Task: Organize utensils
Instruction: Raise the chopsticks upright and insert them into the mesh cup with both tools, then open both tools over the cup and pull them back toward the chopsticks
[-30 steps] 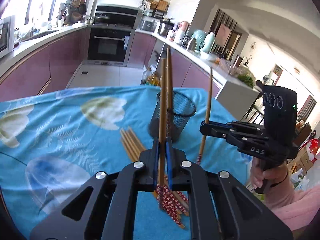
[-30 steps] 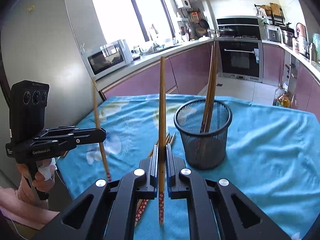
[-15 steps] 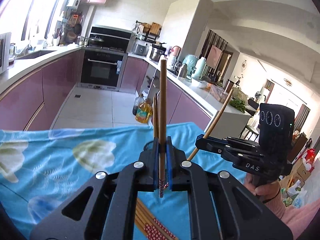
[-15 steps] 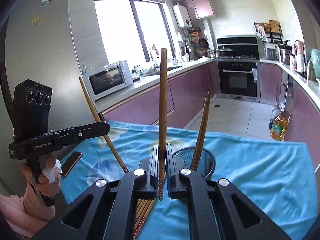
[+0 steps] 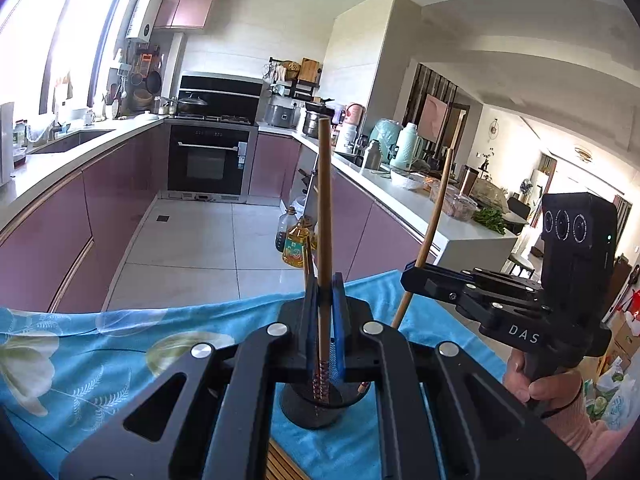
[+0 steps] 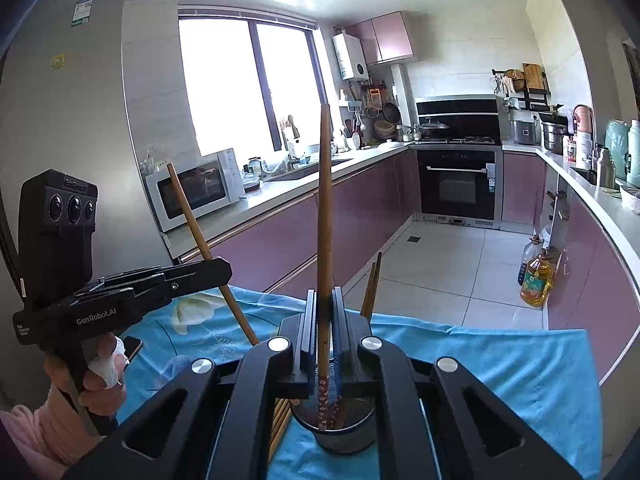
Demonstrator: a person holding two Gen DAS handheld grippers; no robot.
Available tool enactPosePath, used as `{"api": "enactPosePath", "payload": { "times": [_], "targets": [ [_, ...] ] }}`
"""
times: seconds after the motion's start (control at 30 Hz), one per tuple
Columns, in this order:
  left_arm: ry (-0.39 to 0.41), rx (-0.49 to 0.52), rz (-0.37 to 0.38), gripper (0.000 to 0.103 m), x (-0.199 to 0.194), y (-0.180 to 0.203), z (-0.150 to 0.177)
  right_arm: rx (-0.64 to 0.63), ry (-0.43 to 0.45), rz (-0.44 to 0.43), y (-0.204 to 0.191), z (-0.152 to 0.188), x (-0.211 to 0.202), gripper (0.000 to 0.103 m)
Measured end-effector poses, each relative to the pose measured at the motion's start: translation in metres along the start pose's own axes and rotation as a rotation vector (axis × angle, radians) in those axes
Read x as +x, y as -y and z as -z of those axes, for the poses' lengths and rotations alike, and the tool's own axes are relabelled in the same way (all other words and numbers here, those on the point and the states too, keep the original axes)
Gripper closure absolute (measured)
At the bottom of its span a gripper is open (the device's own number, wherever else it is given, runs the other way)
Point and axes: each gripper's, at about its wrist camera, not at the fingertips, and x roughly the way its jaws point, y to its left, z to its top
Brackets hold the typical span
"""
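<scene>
My left gripper (image 5: pixel 324 280) is shut on one wooden chopstick (image 5: pixel 323 200), held upright, its patterned lower end over the black mesh cup (image 5: pixel 316 410) on the blue cloth. To its right, my right gripper (image 5: pixel 412 276) is shut on a second, slanted chopstick (image 5: pixel 436 216). In the right wrist view, the right gripper (image 6: pixel 324 296) clamps its chopstick (image 6: pixel 325 200) above the same cup (image 6: pixel 340 438), where two chopsticks (image 6: pixel 372 288) stand. The left gripper (image 6: pixel 222 266) and its tilted chopstick (image 6: pixel 192 216) show at the left.
Several loose chopsticks (image 6: pixel 280 420) lie on the flowered blue tablecloth (image 6: pixel 500 368) beside the cup. A phone (image 6: pixel 134 346) rests near the left hand. Behind the table are the kitchen floor, purple cabinets, an oven and oil bottles (image 6: pixel 536 280).
Both grippers have risen with their chopsticks and now look more level. The cup has slid from mid-view to just under the fingers. The other hand's chopstick has tilted.
</scene>
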Motion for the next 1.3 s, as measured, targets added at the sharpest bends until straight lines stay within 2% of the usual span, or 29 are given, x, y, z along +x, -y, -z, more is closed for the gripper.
{"api": "enactPosePath", "payload": {
  "times": [0.2, 0.37, 0.43, 0.63, 1.0, 1.07, 1.2, 1.3],
  "targets": [
    [-0.084, 0.014, -0.008, 0.096, 0.027, 0.000, 0.011, 0.020, -0.063, 0.002, 0.008, 0.009, 0.020, 0.097],
    [-0.171, 0.034, 0.026, 0.096, 0.047, -0.002, 0.027, 0.028, -0.169, -0.019, 0.012, 0.021, 0.038, 0.097],
    [-0.202, 0.037, 0.016, 0.096, 0.055, -0.006, 0.033, 0.028, -0.213, -0.021, 0.013, 0.026, 0.046, 0.097],
    [-0.260, 0.027, 0.017, 0.096, 0.077, -0.009, 0.044, 0.056, -0.282, -0.013, 0.020, 0.034, 0.064, 0.096],
    [-0.276, 0.016, -0.007, 0.091, 0.097, -0.018, 0.050, 0.105, -0.285, 0.013, 0.028, 0.040, 0.073, 0.093],
    [-0.269, 0.012, -0.006, 0.090, 0.094, -0.018, 0.053, 0.107, -0.276, 0.015, 0.027, 0.041, 0.070, 0.086],
    [-0.240, -0.014, -0.012, 0.088, 0.079, -0.021, 0.062, 0.105, -0.252, 0.005, 0.023, 0.044, 0.062, 0.082],
    [-0.203, -0.030, -0.032, 0.081, 0.060, -0.026, 0.070, 0.091, -0.222, -0.006, 0.016, 0.047, 0.049, 0.073]
  ]
}}
